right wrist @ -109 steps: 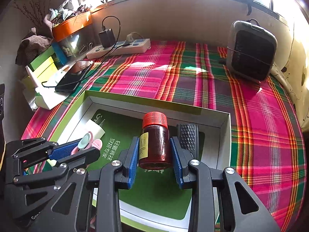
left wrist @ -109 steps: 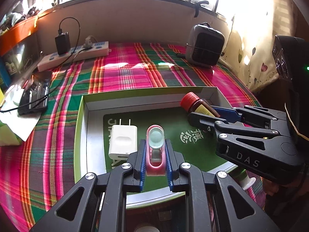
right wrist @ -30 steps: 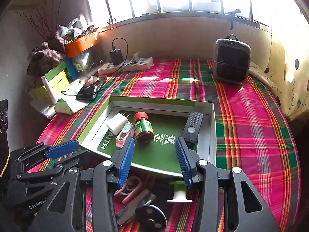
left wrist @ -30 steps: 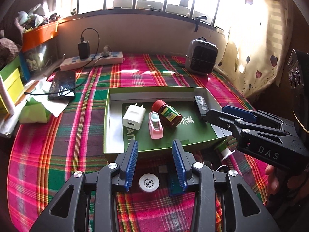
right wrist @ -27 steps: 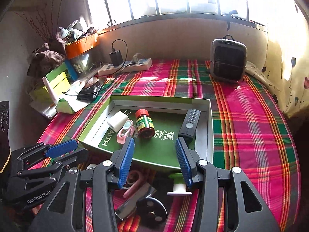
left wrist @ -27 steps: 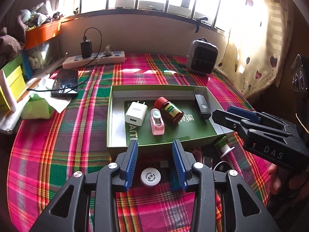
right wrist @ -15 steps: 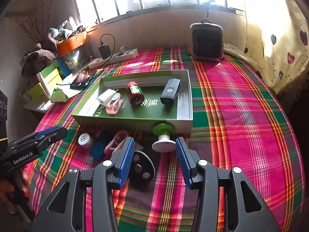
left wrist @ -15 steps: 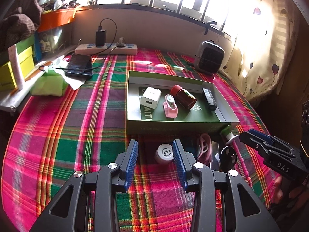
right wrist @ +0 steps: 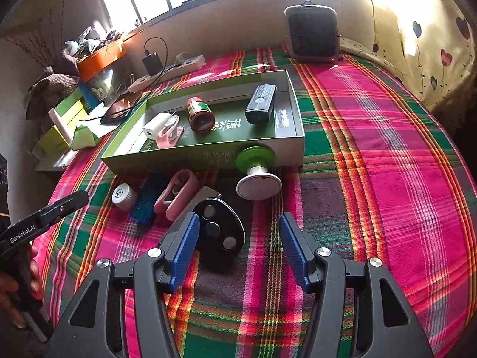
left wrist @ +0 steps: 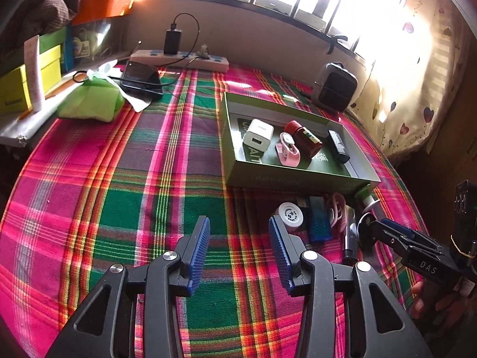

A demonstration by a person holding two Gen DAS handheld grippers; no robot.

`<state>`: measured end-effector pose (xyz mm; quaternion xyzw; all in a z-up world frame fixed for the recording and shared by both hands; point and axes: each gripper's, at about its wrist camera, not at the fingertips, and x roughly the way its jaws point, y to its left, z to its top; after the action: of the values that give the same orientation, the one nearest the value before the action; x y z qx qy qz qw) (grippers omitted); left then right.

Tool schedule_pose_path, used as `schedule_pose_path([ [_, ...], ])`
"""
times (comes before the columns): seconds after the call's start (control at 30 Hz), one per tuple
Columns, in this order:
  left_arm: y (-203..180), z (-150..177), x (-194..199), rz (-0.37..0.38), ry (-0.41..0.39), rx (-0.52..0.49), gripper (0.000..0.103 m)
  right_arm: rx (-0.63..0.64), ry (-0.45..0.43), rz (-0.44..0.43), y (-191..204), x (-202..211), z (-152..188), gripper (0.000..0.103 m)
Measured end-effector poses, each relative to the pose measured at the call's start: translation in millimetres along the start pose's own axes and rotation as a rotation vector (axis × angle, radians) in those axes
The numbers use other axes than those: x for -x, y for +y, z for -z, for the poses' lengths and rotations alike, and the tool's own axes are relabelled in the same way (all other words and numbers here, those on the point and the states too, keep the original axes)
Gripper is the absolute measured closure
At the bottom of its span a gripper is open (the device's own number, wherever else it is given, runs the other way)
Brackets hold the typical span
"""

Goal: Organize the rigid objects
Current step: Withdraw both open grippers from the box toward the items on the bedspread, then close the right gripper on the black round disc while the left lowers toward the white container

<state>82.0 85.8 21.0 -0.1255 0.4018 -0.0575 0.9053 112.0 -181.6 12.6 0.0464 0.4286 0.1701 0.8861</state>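
Observation:
A green box (left wrist: 286,176) (right wrist: 290,95) on the plaid cloth holds a white charger (left wrist: 258,135) (right wrist: 155,124), a pink clip (left wrist: 288,151) (right wrist: 168,135), a red-capped brown bottle (left wrist: 303,138) (right wrist: 200,114) and a black remote (left wrist: 338,145) (right wrist: 261,103). In front of the box lie a white round cap (left wrist: 290,215) (right wrist: 122,195), a blue block (left wrist: 319,221) (right wrist: 147,201), pink scissors (right wrist: 179,194), a black disc (right wrist: 219,229) and a green-and-white spool (right wrist: 257,173). My left gripper (left wrist: 238,240) is open over bare cloth, left of the cap. My right gripper (right wrist: 237,238) is open, just right of the disc.
A power strip (left wrist: 179,59) with a black adapter, a phone (left wrist: 140,76), a green tissue pack (left wrist: 89,103) and yellow boxes (left wrist: 26,83) sit at the back left. A small grey heater (right wrist: 313,32) stands behind the box. The cloth's right side (right wrist: 387,149) is bare.
Both grippers let go of the pink clip and the bottle in the box, opened, and drew back and up. The loose items in front of the box have come into view.

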Motion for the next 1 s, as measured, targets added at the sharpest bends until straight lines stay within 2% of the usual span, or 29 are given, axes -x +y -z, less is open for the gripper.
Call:
schedule_pose_path([
  [0.17,1,-1,-8,0.045,0.019,-0.005,0.063,-0.002,0.021,0.008,6,-7,0,0.046],
  [0.43,3,-1,-14,0.112,0.038,-0.014,0.063,-0.037,0.006,0.060,7,-7,0,0.046],
  [0.53,4,0,-15,0.132,0.044,-0.013,0.063,-0.047,0.001,0.088,6,-5,3,0.058],
  [0.6,4,0,-17,0.144,0.051,-0.011,0.063,-0.055,-0.002,0.092,4,-3,4,0.070],
  [1.0,6,1,-23,0.152,0.068,-0.009,0.063,-0.082,-0.027,0.113,-5,8,9,0.077],
])
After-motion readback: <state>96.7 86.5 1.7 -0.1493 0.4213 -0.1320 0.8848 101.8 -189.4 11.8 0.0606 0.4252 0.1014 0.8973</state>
